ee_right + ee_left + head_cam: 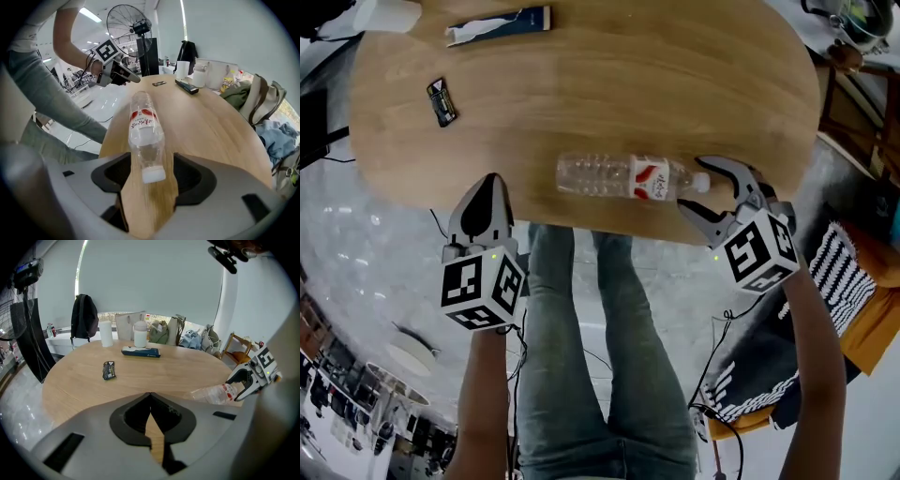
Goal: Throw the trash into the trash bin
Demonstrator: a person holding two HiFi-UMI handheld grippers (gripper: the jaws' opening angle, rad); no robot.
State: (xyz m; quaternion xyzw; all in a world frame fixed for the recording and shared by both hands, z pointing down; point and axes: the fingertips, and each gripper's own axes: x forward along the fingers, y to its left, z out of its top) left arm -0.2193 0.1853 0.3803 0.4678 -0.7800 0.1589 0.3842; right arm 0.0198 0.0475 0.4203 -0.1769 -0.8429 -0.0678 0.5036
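Note:
An empty clear plastic bottle (619, 176) with a red-and-white label lies on its side near the front edge of the round wooden table (675, 75), white cap pointing right. My right gripper (706, 193) is open, one jaw on each side of the cap, not closed on it. In the right gripper view the bottle (143, 126) runs away from the right gripper (151, 161), cap nearest. My left gripper (492, 183) is shut and holds nothing, at the table's edge left of the bottle. The left gripper (150, 397) looks across the table. No trash bin shows in any view.
A small black wrapper (442, 100) and a dark blue box (499, 25) lie at the table's far left. A white cup (106, 333) and a jug (140, 334) stand at the far edge. Bags (164, 331), a wooden chair (236, 348) and a fan (127, 23) ring the table.

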